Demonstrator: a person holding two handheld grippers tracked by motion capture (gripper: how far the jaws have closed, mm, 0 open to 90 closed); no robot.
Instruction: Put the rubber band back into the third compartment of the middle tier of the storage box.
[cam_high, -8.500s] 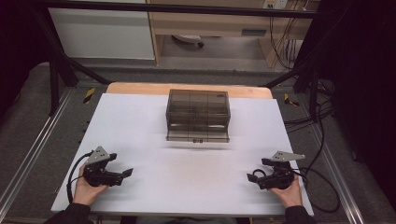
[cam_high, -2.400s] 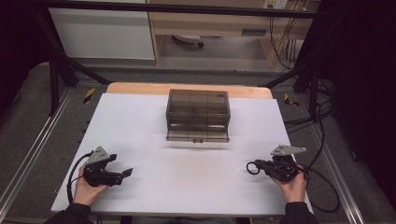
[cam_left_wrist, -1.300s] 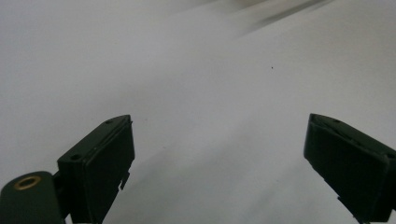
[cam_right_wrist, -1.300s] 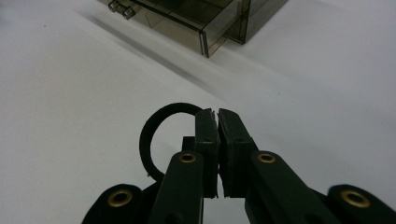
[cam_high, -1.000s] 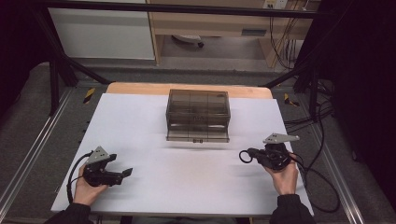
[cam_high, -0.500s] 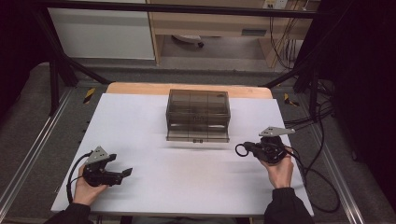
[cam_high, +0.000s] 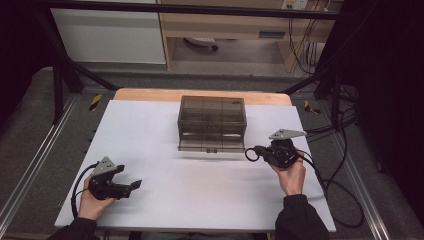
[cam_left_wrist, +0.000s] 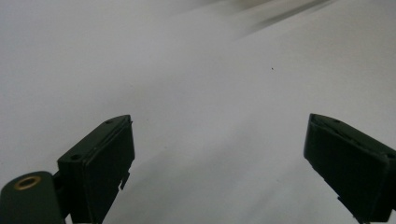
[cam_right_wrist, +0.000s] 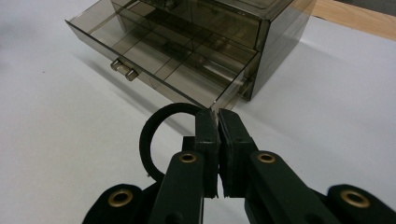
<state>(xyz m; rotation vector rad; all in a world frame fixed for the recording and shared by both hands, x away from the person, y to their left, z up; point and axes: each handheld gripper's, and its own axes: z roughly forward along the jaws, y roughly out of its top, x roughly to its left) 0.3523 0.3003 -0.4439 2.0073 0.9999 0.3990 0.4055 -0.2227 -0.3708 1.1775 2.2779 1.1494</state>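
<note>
Right gripper (cam_high: 254, 153) has moved forward from the near edge of the white table (cam_high: 200, 200) and now sits just beside the smoky drawer organizer's (cam_high: 212, 122) right front corner. Left gripper (cam_high: 131, 186) hasn't budged. Its own view shows jaws spread wide over bare table. Right gripper view: jaws pinch a black rubber ring (cam_right_wrist: 161, 135), the open bottom drawer (cam_right_wrist: 159, 60) straight ahead. No readable writing.

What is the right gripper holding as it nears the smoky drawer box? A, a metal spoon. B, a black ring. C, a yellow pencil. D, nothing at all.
B: in the right gripper view the right gripper has its jaws shut on a black ring, just short of the corner of the open drawer.
</note>
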